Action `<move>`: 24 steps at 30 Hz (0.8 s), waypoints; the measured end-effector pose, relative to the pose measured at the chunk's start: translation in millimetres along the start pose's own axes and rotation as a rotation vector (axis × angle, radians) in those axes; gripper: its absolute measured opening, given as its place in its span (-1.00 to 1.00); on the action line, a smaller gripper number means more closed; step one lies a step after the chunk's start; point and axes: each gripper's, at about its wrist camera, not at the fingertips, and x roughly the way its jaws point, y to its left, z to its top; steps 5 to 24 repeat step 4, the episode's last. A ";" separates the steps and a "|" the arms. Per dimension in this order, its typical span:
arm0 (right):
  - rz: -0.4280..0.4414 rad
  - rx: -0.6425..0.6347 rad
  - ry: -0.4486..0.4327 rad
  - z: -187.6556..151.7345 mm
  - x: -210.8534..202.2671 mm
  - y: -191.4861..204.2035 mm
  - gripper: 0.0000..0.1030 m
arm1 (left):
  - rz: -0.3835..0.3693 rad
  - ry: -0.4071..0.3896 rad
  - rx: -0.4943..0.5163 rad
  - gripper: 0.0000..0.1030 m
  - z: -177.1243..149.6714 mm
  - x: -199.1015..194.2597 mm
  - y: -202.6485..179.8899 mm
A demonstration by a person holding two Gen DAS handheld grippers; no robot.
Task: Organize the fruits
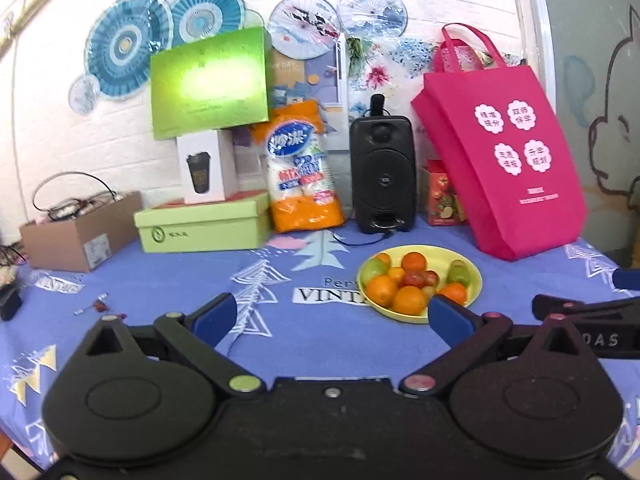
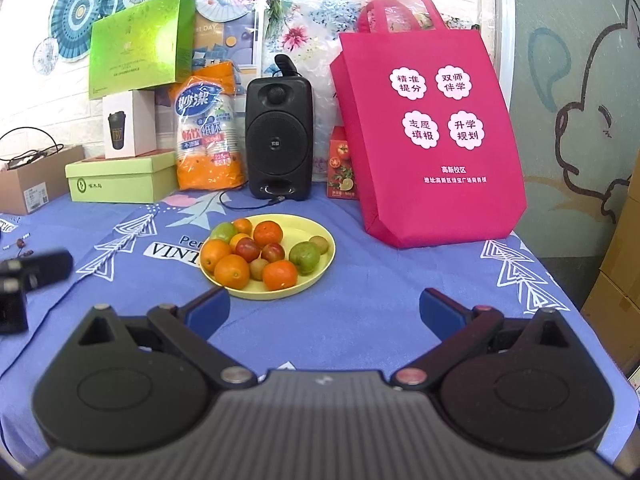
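Oranges, green fruits and small red ones fill the yellow plate [image 2: 320,236] mid-tabletop [image 2: 360,320], near a pink tote bag [image 2: 436,128] and a black speaker [image 2: 279,136]. The left hand-held gripper [image 1: 332,316] and right hand-held gripper [image 2: 324,308] hover before it, jaws spread wide, holding nothing.

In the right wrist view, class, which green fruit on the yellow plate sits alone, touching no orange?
The large green fruit on the plate's right side; the other green fruit at the back left is wedged among oranges.
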 end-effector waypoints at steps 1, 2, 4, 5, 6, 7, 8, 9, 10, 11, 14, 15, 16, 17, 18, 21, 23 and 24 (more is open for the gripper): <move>0.000 0.001 0.000 0.0 -0.1 0.1 1.00 | -0.005 0.005 -0.007 1.00 0.0 -0.1 0.7; 0.000 0.000 0.001 -0.1 -0.2 0.5 1.00 | -0.007 0.010 -0.011 1.00 0.9 0.5 2.3; -0.002 -0.002 0.005 -1.3 -0.1 0.9 1.00 | -0.031 0.037 -0.018 1.00 2.0 5.0 5.2; -0.002 -0.002 0.005 -1.3 -0.1 0.9 1.00 | -0.031 0.037 -0.018 1.00 2.0 5.0 5.2; -0.002 -0.002 0.005 -1.3 -0.1 0.9 1.00 | -0.031 0.037 -0.018 1.00 2.0 5.0 5.2; -0.002 -0.002 0.005 -1.3 -0.1 0.9 1.00 | -0.031 0.037 -0.018 1.00 2.0 5.0 5.2; -0.002 -0.002 0.005 -1.3 -0.1 0.9 1.00 | -0.031 0.037 -0.018 1.00 2.0 5.0 5.2; -0.002 -0.002 0.005 -1.3 -0.1 0.9 1.00 | -0.031 0.037 -0.018 1.00 2.0 5.0 5.2; -0.002 -0.002 0.005 -1.3 -0.1 0.9 1.00 | -0.031 0.037 -0.018 1.00 2.0 5.0 5.2; -0.002 -0.002 0.005 -1.3 -0.1 0.9 1.00 | -0.031 0.037 -0.018 1.00 2.0 5.0 5.2; -0.002 -0.002 0.005 -1.3 -0.1 0.9 1.00 | -0.031 0.037 -0.018 1.00 2.0 5.0 5.2; -0.002 -0.002 0.005 -1.3 -0.1 0.9 1.00 | -0.031 0.037 -0.018 1.00 2.0 5.0 5.2; -0.002 -0.002 0.005 -1.3 -0.1 0.9 1.00 | -0.031 0.037 -0.018 1.00 2.0 5.0 5.2; -0.002 -0.002 0.005 -1.3 -0.1 0.9 1.00 | -0.031 0.037 -0.018 1.00 2.0 5.0 5.2; -0.002 -0.002 0.005 -1.3 -0.1 0.9 1.00 | -0.031 0.037 -0.018 1.00 2.0 5.0 5.2; -0.002 -0.002 0.005 -1.3 -0.1 0.9 1.00 | -0.031 0.037 -0.018 1.00 2.0 5.0 5.2; -0.002 -0.002 0.005 -1.3 -0.1 0.9 1.00 | -0.031 0.037 -0.018 1.00 2.0 5.0 5.2; -0.002 -0.002 0.005 -1.3 -0.1 0.9 1.00 | -0.031 0.037 -0.018 1.00 2.0 5.0 5.2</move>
